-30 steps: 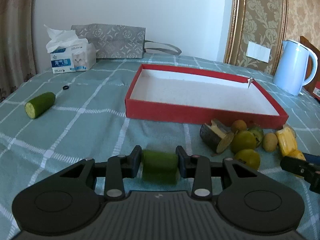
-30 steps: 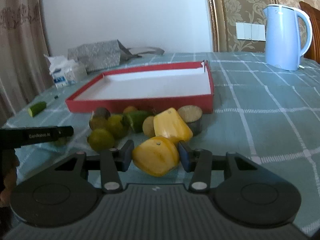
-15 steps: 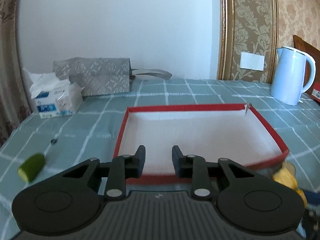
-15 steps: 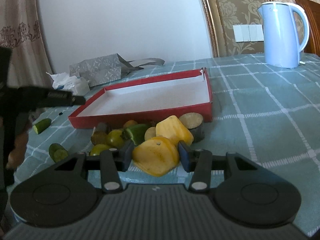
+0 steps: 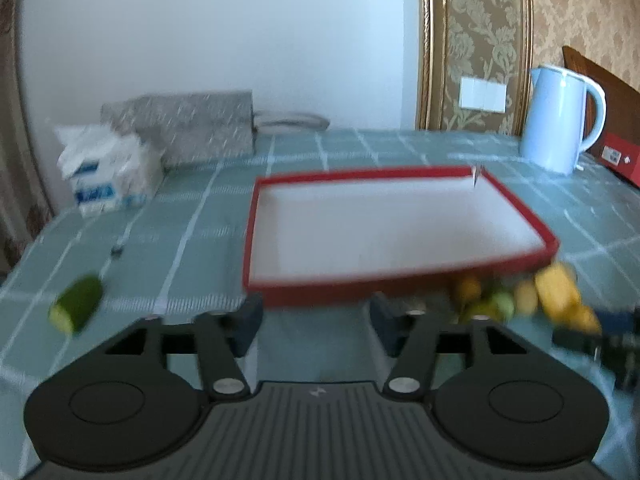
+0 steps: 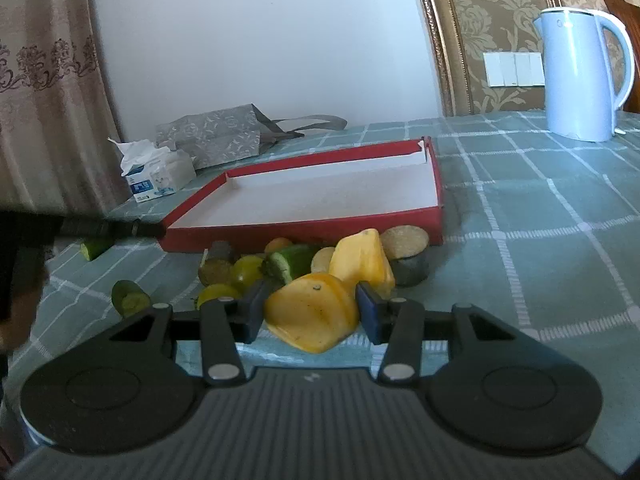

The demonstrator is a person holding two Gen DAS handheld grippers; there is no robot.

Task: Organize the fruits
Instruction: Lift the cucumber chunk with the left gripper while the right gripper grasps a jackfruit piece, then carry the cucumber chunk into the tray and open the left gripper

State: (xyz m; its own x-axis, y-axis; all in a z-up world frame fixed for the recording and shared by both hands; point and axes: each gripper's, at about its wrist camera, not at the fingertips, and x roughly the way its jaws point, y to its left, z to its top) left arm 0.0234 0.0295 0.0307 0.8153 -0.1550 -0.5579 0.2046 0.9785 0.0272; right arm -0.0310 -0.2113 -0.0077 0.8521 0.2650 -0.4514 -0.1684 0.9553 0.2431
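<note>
My right gripper (image 6: 310,308) is shut on a yellow fruit chunk (image 6: 316,320), held just above the cloth in front of a pile of fruit pieces (image 6: 280,264). A second yellow chunk (image 6: 362,258) lies right behind it. My left gripper (image 5: 316,320) hovers before the red tray (image 5: 320,300); its jaws are opening with nothing between them. The tray's white floor (image 6: 320,196) is bare. One short cucumber piece (image 6: 130,298) lies left of the pile. Another cucumber piece (image 5: 76,308) lies farther left. The pile (image 5: 520,300) shows blurred at the tray's right corner.
A pale blue kettle (image 6: 580,72) stands at the back right. A tissue box (image 6: 160,176) and a grey bag (image 6: 216,140) sit at the back left. A black finger of the left gripper (image 6: 112,227) crosses the left edge of the right wrist view.
The left gripper let go of the cucumber piece, rose and faced the tray, and its jaws spread wider. The right gripper kept still with the yellow chunk.
</note>
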